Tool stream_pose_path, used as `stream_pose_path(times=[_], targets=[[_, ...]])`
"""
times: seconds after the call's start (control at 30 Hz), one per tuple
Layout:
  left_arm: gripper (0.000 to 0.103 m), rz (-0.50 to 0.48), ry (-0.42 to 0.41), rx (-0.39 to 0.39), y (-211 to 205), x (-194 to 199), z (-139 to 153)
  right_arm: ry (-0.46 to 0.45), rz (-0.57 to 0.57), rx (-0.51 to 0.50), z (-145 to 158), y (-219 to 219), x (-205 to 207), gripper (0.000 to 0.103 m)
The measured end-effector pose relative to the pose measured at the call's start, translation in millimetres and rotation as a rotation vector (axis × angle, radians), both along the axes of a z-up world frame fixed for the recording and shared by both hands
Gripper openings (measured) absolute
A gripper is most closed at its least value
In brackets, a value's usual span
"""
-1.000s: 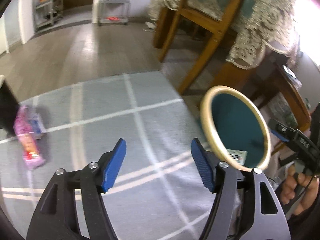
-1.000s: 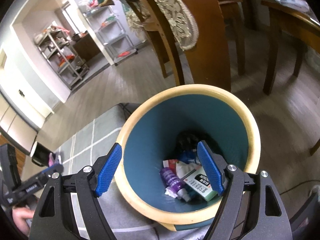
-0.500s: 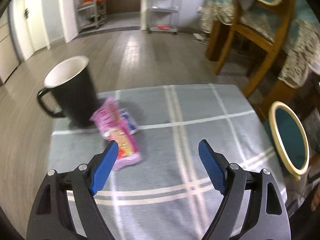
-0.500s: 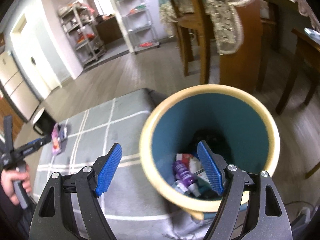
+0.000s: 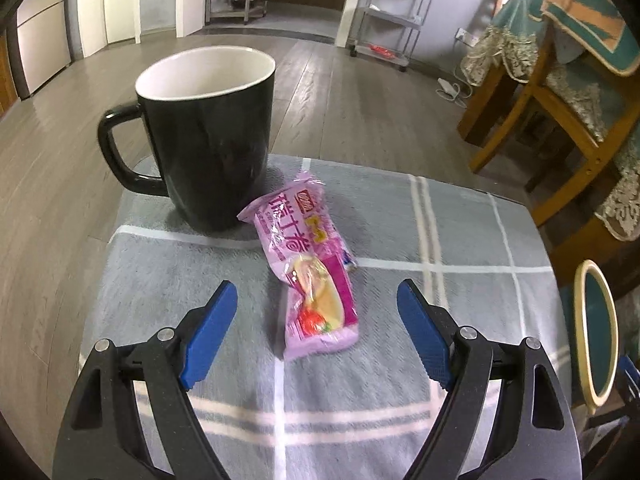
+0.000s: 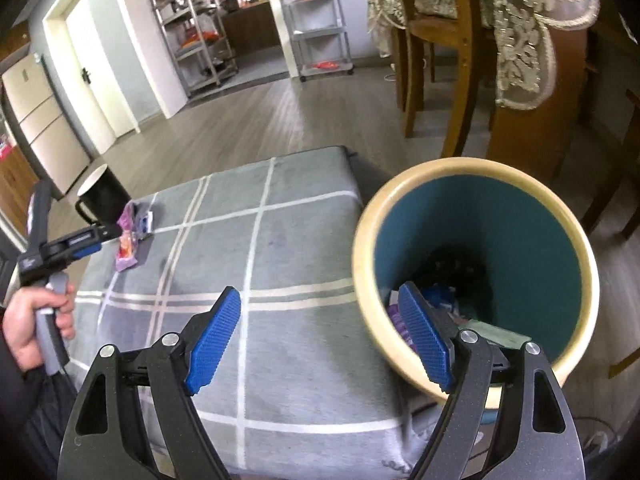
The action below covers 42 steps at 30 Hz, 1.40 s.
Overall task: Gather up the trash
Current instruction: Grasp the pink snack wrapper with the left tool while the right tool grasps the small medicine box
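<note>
A pink-purple snack wrapper [image 5: 304,256] lies on the grey checked cloth beside a black mug [image 5: 212,128], with a small blue packet [image 5: 347,261] under its edge. My left gripper [image 5: 316,286] hovers open just short of the wrapper, whose near end lies between the fingertips' lines without touching the pads. In the right wrist view the same wrapper [image 6: 128,248] and the left gripper [image 6: 92,238] are at far left. My right gripper [image 6: 319,290] hangs over the cloth's near edge with its jaws opening and nothing between them. The teal bin with a cream rim [image 6: 400,196] holds several pieces of trash [image 6: 440,300].
The cloth-covered table [image 6: 280,240] ends close behind the mug [image 6: 102,196]. The bin [image 5: 598,320] stands off the table's right side. Wooden chairs [image 5: 560,120] with lace covers stand at right, metal shelves [image 6: 316,20] at the back. A hand [image 6: 36,320] grips the left tool.
The left view swung away from the bin onto the mug and wrapper and drew close, jaws a little wider. The right gripper slid left off the bin's mouth over the cloth.
</note>
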<state>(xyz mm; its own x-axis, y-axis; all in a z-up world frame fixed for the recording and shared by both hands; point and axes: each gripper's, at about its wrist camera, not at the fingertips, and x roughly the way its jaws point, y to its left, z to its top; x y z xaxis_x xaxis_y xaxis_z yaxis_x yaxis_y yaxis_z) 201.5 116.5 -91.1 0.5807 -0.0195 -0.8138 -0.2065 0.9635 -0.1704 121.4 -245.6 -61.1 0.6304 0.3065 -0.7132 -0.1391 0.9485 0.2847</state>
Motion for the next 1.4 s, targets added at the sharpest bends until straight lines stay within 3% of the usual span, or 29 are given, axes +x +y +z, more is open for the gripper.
stream_pose_path(times=[0.3, 0.47, 0.57, 0.73, 0.93, 1.17, 1.33, 1.4], targets=[[0.06, 0.002, 0.045, -0.07, 12, 21, -22, 0.012, 0.09, -0.012, 4, 47, 12, 0.082], [0.024, -0.007, 0.07, -0.093, 15, 17, -26, 0.021, 0.155, -0.008, 6, 77, 20, 0.082], [0.016, 0.025, 0.051, -0.124, 21, 8, -21, 0.025, 0.193, -0.013, 7, 97, 26, 0.082], [0.014, 0.103, 0.016, -0.218, 36, -19, -7, 0.037, 0.268, -0.026, 7, 130, 41, 0.082], [0.014, 0.156, -0.048, -0.273, 48, -55, 12, 0.011, 0.403, -0.087, 7, 183, 67, 0.082], [0.014, 0.285, -0.109, -0.348, 69, -66, 21, -0.01, 0.529, -0.158, 3, 247, 103, 0.082], [0.014, 0.313, -0.132, -0.393, 80, -70, 20, 0.023, 0.584, -0.212, -11, 288, 128, 0.065], [0.014, 0.322, -0.135, -0.414, 83, -72, 18, 0.037, 0.603, -0.233, -18, 299, 134, 0.064]])
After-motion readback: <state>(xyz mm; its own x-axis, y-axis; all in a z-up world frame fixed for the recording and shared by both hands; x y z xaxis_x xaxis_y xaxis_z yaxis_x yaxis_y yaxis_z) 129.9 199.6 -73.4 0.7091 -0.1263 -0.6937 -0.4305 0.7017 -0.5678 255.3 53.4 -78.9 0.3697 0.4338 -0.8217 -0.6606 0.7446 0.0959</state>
